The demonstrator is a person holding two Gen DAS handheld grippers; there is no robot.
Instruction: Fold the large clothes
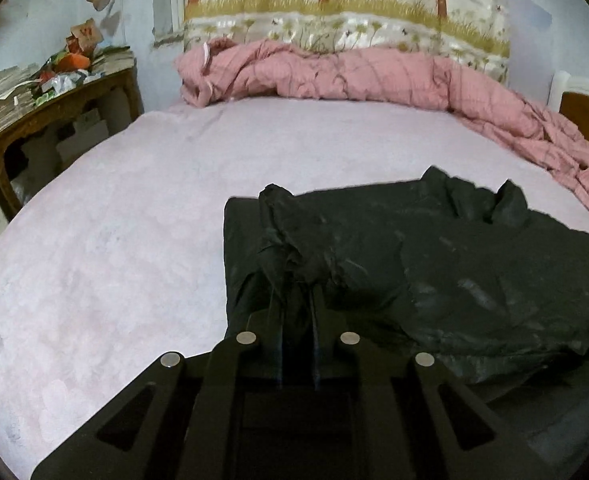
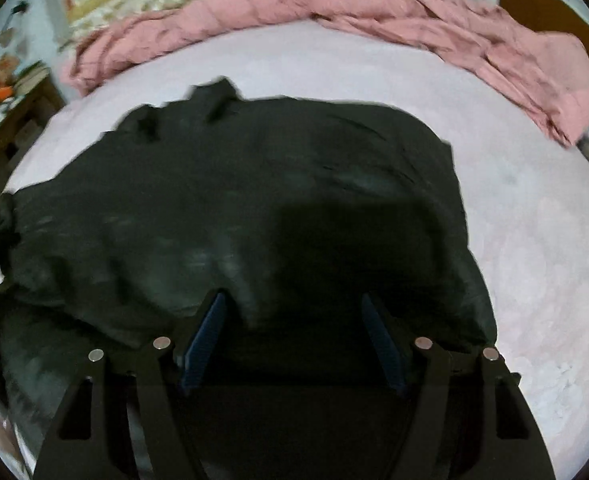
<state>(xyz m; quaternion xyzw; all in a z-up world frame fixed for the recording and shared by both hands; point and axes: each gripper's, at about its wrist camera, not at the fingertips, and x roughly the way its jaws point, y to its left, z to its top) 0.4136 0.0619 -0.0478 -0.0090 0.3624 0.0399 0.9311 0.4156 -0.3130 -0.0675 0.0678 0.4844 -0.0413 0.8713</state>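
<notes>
A large black garment (image 1: 434, 264) lies spread on the pale pink bed sheet (image 1: 114, 240). My left gripper (image 1: 294, 292) is shut on a bunched fold of the garment near its left edge, and the pinched cloth stands up in a ridge ahead of the fingers. In the right wrist view the same black garment (image 2: 234, 200) fills the middle of the bed. My right gripper (image 2: 294, 304) hangs over its near part with blue-padded fingers (image 2: 210, 320) wide apart. Dark cloth lies below and between them, and the pads do not press on it.
A crumpled pink quilt (image 1: 354, 76) runs along the far side and right edge of the bed, before a flower-print curtain (image 1: 334, 12). A cluttered wooden side table (image 1: 54, 92) stands at the left. A wooden headboard (image 1: 586, 116) shows at the right.
</notes>
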